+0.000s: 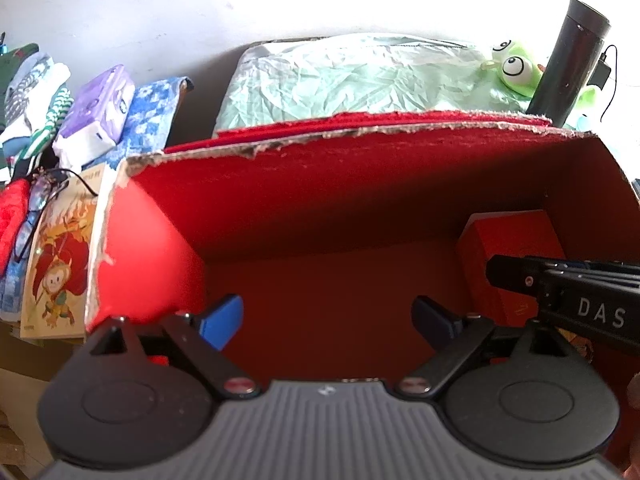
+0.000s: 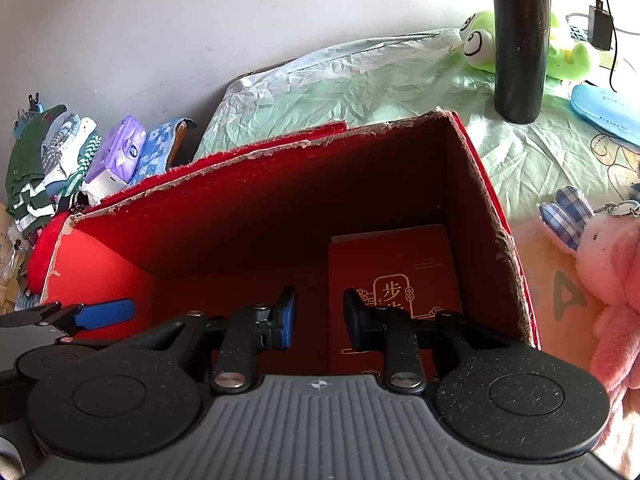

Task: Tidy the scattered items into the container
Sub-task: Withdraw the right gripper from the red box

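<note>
A red cardboard box point(image 1: 360, 132) point(image 2: 280, 148) with torn rims stands open below both grippers. A red booklet with gold print point(image 2: 400, 264) point(image 1: 508, 240) lies flat in its right corner. My left gripper point(image 1: 328, 308) hangs over the box's left half, its jaws wide apart with nothing between them. One of its blue fingers point(image 2: 104, 314) shows at the left of the right wrist view. My right gripper point(image 2: 319, 294) hovers above the booklet with a narrow gap between its pads and holds nothing. Its black body point(image 1: 580, 300) shows at the right edge of the left wrist view.
Behind the box on a crumpled green cloth stand a tall black bottle point(image 2: 520, 40) and a green frog plush point(image 2: 476, 44). A pink plush rabbit point(image 2: 608, 264) and a blue case point(image 2: 608, 108) lie to the right. A purple tissue pack point(image 1: 96, 108), folded clothes and a picture book point(image 1: 60, 264) are left.
</note>
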Demonstrator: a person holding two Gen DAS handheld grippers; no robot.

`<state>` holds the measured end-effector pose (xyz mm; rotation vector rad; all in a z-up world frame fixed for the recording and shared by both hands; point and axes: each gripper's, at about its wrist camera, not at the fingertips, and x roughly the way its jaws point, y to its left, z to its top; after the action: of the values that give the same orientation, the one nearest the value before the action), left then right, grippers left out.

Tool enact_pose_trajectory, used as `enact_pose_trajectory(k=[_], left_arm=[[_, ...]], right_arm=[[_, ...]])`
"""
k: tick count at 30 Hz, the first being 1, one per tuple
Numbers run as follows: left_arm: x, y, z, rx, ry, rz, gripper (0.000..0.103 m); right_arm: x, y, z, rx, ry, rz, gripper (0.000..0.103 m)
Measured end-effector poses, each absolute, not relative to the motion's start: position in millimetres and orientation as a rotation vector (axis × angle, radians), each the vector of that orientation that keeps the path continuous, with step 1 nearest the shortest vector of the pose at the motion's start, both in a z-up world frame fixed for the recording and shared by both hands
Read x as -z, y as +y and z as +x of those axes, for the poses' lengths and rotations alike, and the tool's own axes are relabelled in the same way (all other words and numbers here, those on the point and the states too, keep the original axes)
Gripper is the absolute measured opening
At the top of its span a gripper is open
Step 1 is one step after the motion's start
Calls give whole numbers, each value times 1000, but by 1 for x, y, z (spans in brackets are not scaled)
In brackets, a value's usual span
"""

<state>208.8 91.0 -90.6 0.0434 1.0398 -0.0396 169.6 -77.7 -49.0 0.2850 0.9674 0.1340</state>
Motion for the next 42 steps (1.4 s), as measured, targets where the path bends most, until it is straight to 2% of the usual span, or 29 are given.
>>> enact_pose_trajectory(k=[25, 39, 42], left_arm=[[88, 91, 204, -4, 996, 66, 88], [85, 99, 202, 48, 990, 3, 89], [81, 101, 196, 66, 937, -22, 89]], right_arm=[[49, -77, 169, -126, 956, 276, 28], [48, -76, 167, -112, 948, 263, 26], [47, -75, 164, -102, 932, 259, 26]])
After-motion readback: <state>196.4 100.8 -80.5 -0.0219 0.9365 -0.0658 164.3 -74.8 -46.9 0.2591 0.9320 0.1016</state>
